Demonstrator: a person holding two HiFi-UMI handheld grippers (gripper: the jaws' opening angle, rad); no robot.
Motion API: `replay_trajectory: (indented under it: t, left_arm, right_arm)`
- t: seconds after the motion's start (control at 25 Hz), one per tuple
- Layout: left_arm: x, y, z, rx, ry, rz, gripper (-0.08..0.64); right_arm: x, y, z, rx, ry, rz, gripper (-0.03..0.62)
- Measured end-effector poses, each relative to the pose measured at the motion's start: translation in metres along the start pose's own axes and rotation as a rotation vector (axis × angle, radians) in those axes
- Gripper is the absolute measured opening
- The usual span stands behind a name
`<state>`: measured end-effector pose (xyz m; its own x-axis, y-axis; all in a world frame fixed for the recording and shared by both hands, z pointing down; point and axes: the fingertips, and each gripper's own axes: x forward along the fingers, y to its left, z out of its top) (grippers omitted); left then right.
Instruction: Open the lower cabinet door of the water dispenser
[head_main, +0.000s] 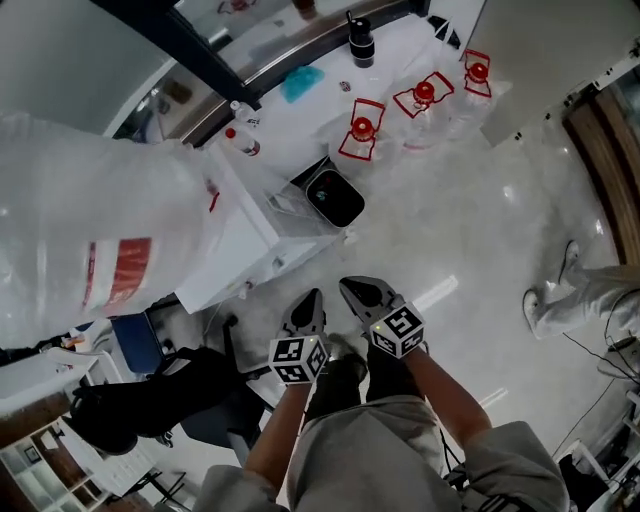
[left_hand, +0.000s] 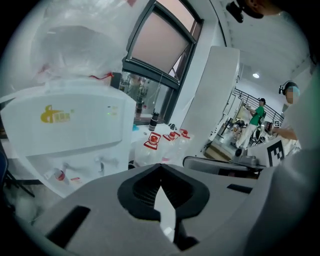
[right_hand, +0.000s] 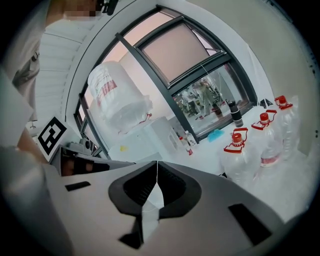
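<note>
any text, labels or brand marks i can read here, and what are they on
No text here reads as words.
Yellow brand mark on the water dispenser: too blurred.
Red label on the big jug: too blurred.
Bottle labels: too small.
Marker cubes: square patterns, no letters.

Grey left hand-held gripper (head_main: 317, 293), matching grey right hand-held gripper (head_main: 346, 285), black-and-white marker cubes (head_main: 398, 330), black ribbed pads (left_hand: 145, 190), grey clothing (head_main: 370, 450)
</note>
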<state>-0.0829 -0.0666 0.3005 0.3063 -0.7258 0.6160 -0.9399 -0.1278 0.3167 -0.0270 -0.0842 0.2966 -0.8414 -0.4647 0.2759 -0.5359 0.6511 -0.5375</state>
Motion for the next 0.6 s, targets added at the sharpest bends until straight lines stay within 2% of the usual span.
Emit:
replay_trajectory:
  t: [0.2,0.6]
  left_arm:
    - [0.029,0.024,-0.013,0.015,0.028,-0.014,0.006]
    - [0.065,0.058,-0.061,0.033,0.080,-0.071,0.005]
  right_arm:
    - [0.014,-0.026,-0.009,0.024,-0.008,-0.011,0.012]
    - [0.040,-0.055,-0.070,0.049,-0.001,-0.073,0.012]
